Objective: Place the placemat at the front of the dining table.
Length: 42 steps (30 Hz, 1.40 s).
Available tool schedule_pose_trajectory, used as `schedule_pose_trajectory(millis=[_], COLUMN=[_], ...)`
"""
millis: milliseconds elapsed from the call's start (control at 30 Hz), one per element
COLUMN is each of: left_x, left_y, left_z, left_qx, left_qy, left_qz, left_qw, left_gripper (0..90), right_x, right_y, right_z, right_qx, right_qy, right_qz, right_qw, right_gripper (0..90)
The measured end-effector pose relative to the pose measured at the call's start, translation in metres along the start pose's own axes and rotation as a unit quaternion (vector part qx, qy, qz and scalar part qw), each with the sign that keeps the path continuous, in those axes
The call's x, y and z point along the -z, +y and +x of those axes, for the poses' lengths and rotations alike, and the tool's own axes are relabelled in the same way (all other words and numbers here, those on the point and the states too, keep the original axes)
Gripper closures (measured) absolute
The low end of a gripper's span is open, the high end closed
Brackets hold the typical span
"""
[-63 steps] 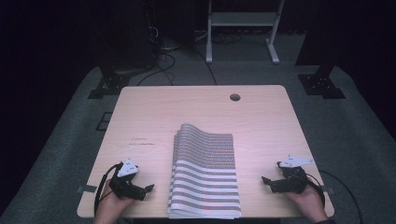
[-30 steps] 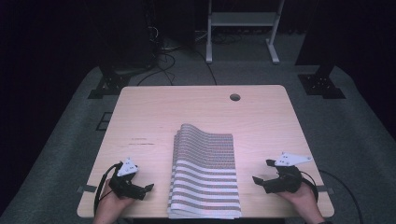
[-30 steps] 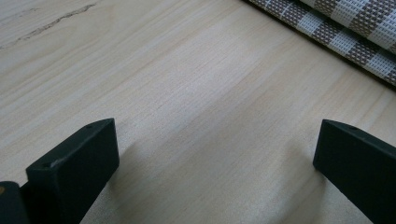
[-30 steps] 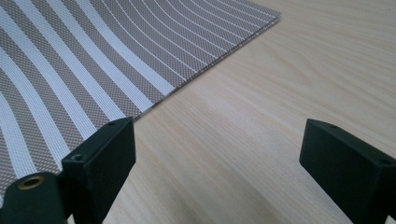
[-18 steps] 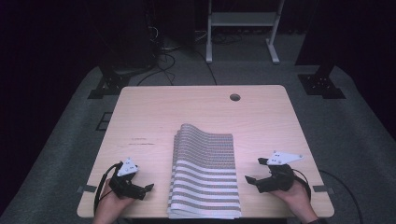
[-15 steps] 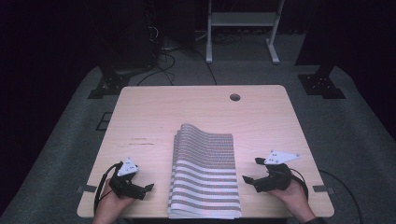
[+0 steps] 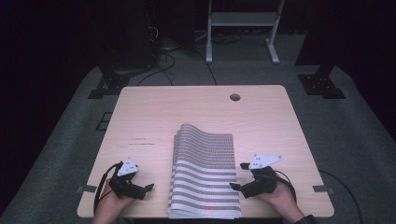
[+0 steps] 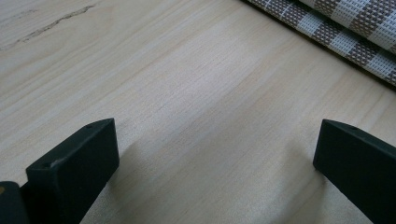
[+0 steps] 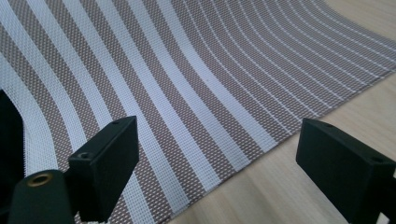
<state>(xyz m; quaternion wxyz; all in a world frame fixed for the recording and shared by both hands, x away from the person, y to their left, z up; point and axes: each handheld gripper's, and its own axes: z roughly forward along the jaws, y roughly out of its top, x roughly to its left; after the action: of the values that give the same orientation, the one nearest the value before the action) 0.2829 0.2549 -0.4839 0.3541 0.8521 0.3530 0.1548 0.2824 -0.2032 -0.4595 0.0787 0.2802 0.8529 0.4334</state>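
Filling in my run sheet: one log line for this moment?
left gripper: open, on table | right gripper: open at striped mat edge | mat: flat, unheld

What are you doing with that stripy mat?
A person sits at a wooden table with a hand-held gripper in each hand. A stack of striped woven mats lies in the middle. The right hand-held gripper is at the mats' right edge, jaws open, one jaw over the top mat and one over bare wood, gripping nothing yet. The left hand-held gripper rests open on the table, apart from the mats.
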Motion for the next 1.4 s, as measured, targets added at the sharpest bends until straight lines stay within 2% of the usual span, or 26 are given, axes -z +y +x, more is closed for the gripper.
schedule_pose_trajectory(millis=[333, 567, 800, 867, 900, 1400], left_x=[0.0, 0.0, 0.0, 0.0, 0.0, 0.0], left_y=[0.0, 0.0, 0.0, 0.0, 0.0, 0.0], left_z=[0.0, 0.001, 0.001, 0.001, 0.001, 0.001], left_qx=[-0.001, 0.002, 0.001, 0.001, 0.002, 0.002], left_qy=[0.0, 0.002, 0.002, 0.002, 0.002, 0.002], left_qz=[0.001, 0.001, 0.001, 0.001, 0.001, 0.001], left_qw=[1.0, 1.0, 1.0, 1.0, 1.0, 1.0], left_gripper=[0.0, 0.0, 0.0, 0.0, 0.0, 0.0], right_x=[-0.013, -0.026, -0.031, -0.032, -0.032, -0.03], right_y=[0.001, -0.001, -0.004, -0.005, -0.006, -0.006], right_z=[0.012, 0.018, 0.026, 0.029, 0.03, 0.03], right_qx=[0.004, 0.012, 0.044, 0.068, 0.072, 0.07], right_qy=[0.017, 0.029, 0.017, 0.006, 0.003, 0.003], right_qz=[0.013, 0.04, 0.055, 0.059, 0.057, 0.058], right_qw=[0.9998, 0.9987, 0.9974, 0.9959, 0.9958, 0.9959], right_gripper=[12.7, 12.8, 12.7, 12.4, 12.4, 17.4])
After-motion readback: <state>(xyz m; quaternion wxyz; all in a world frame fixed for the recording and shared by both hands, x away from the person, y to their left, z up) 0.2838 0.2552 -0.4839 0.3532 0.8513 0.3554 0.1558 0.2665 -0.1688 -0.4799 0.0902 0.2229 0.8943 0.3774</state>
